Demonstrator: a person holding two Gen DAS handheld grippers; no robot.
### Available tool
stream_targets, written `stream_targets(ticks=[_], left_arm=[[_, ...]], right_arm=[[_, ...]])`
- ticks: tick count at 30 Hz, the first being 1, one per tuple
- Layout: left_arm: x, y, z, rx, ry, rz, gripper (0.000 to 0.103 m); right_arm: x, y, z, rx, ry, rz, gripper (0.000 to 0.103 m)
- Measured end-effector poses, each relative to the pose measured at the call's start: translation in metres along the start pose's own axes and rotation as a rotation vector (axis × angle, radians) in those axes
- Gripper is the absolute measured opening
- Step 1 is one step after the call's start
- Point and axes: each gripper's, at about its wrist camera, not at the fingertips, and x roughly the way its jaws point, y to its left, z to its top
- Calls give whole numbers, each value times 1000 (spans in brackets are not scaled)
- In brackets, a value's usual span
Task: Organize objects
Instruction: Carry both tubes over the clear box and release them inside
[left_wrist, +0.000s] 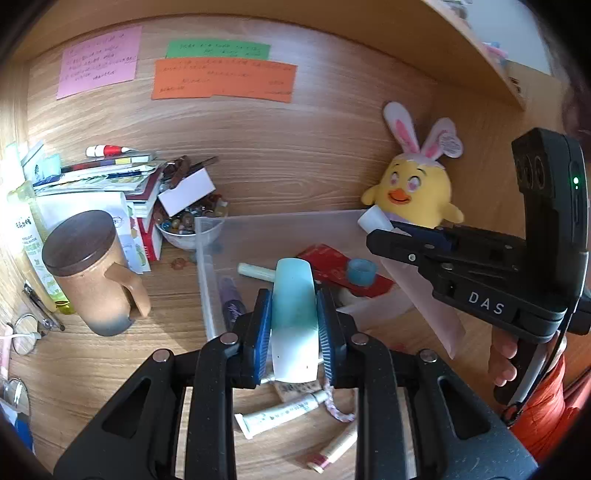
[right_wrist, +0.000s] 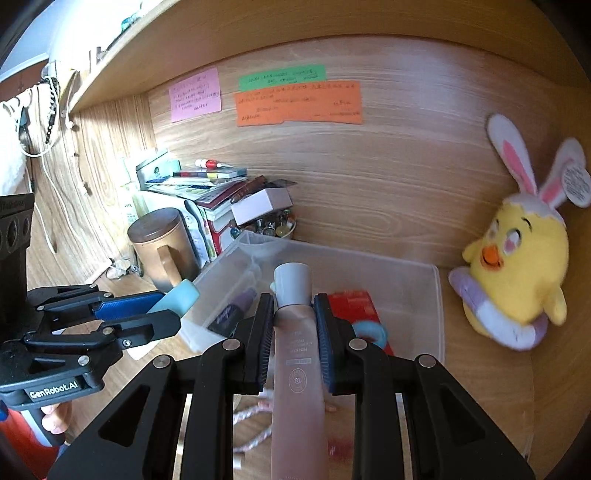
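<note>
The left gripper (left_wrist: 294, 332) has its blue-padded fingers (left_wrist: 258, 332) clamped on a flat teal-to-white plastic tube (left_wrist: 294, 317), which points forward over the near edge of a clear plastic storage bin (left_wrist: 280, 225). The right gripper (right_wrist: 293, 339) grips a pale pink cosmetic tube with a grey cap (right_wrist: 297, 350) the same way — cap forward, held above the bin's near side.

Inside the bin lie a red flat packet (left_wrist: 343, 271), a small blue ring-shaped roll (left_wrist: 361, 271), a purple tube (left_wrist: 232, 302) along the left wall and a pale cream stick (left_wrist: 256, 271). On the wooden desk (left_wrist: 85, 373) beneath the left gripper rest a white squeeze tube (left_wrist: 280, 411), a smaller beige tube with a red end (left_wrist: 334, 452) and a pink-and-white braided cord (left_wrist: 338, 410).

Left of the bin stands a brown ceramic mug with a dark wooden lid (left_wrist: 94, 273), behind it a stack of books (left_wrist: 110, 177) and a glass bowl of beads (left_wrist: 190, 221). A yellow plush chick with bunny ears (right_wrist: 517, 266) sits right of the bin — against the back panel.
</note>
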Motion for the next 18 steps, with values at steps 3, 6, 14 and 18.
stream_targets(ticks=[3, 6, 14, 18], left_arm=[[10, 6, 4, -9, 22, 6, 24], [20, 10, 8, -6, 41, 22, 24], [53, 16, 17, -5, 103, 35, 24], [68, 16, 20, -2, 132, 40, 24]], right_arm=[[14, 1, 7, -16, 29, 19, 20], [32, 1, 12, -31, 70, 33, 20], [66, -4, 16, -67, 162, 28, 20], [83, -13, 20, -55, 203, 26, 20]])
